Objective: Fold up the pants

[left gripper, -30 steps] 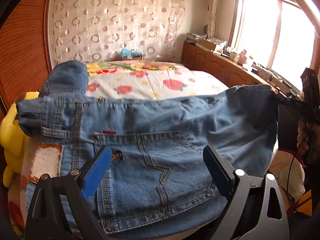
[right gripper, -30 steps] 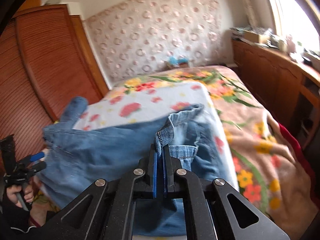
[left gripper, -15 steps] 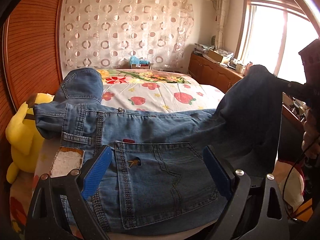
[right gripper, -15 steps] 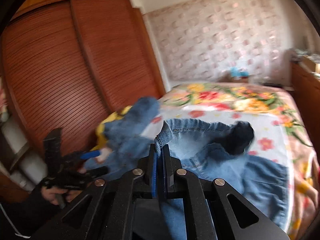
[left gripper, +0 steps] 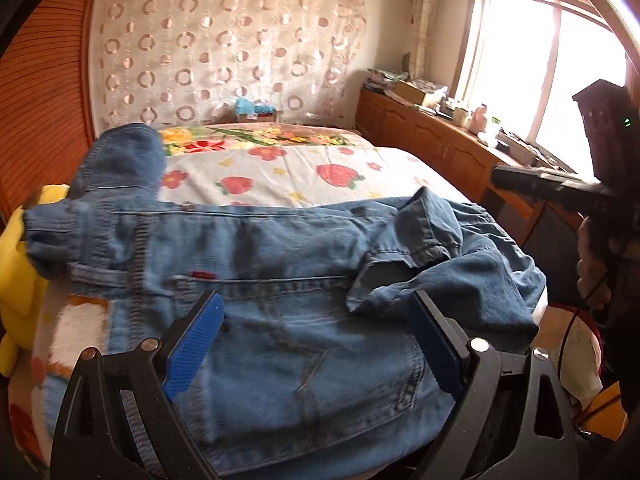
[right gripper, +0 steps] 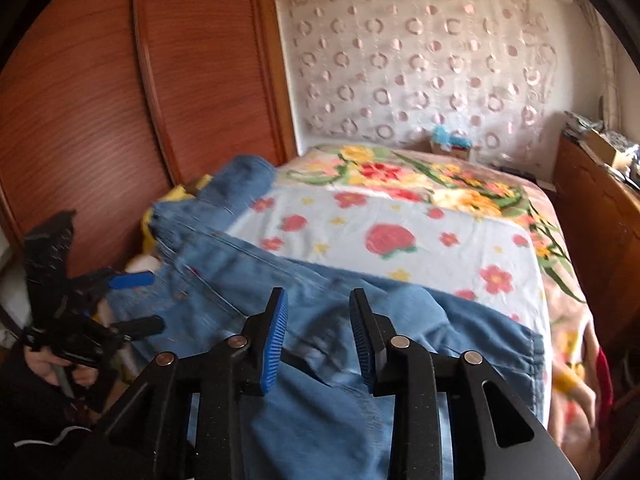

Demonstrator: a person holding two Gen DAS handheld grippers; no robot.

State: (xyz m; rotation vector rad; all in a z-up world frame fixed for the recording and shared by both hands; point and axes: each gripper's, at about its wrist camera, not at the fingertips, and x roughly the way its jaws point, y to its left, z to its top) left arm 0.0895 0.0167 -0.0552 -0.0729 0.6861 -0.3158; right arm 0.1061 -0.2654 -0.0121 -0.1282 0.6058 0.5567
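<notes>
From the left wrist view, I see the pants [left gripper: 280, 280] spread across the near end of the bed [left gripper: 300, 176], waistband running left to right, back pocket up and closest to me. One leg end lies flopped in a loose heap on the right half of the seat. My left tool [left gripper: 316, 344] hangs just above the pocket with its blue pads wide apart and nothing between them. A yellow plush toy [left gripper: 16, 280] sits at the left edge under the waistband corner.

From the right wrist view, my right tool [right gripper: 318, 336] is spread apart too, holding nothing, poised over the crumpled denim near the middle of the pants. The other tool shows at the far left, beside the waistband end.

I judge the first fold is only roughed in: the leg has been brought over but sits bunched, not flat. Next I would need both tools to pinch that loose edge and pull it square with the waistband, taking care not to drag the layer beneath.
</notes>
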